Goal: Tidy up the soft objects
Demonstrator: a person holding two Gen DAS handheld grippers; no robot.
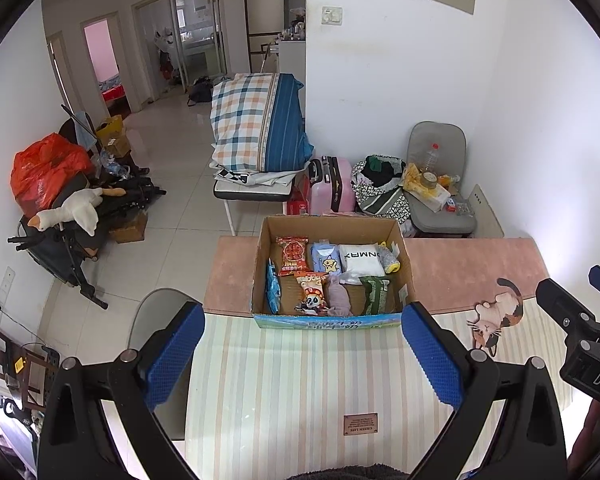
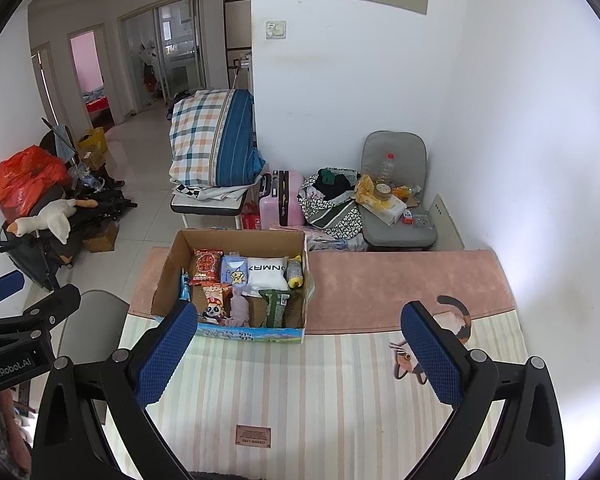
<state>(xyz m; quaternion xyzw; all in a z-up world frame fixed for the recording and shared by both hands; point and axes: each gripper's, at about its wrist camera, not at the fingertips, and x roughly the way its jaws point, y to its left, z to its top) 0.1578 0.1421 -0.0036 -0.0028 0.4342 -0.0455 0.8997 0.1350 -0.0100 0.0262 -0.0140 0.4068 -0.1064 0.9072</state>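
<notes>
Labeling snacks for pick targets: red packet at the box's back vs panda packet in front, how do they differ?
The red packet sits in the cardboard box's back row; the panda packet lies nearer the front wall. Red packet shows a round red emblem; panda packet shows a cartoon panda. Both are printed snack bags, untouched.

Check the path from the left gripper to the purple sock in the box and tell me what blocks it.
Only the cardboard box near wall lies between the open left gripper and the purple sock; the striped mat between shows nothing. From above, nothing covers the sock.

Pink suitcase [image 1: 334,184] beside grey chair [image 1: 440,200]
</notes>
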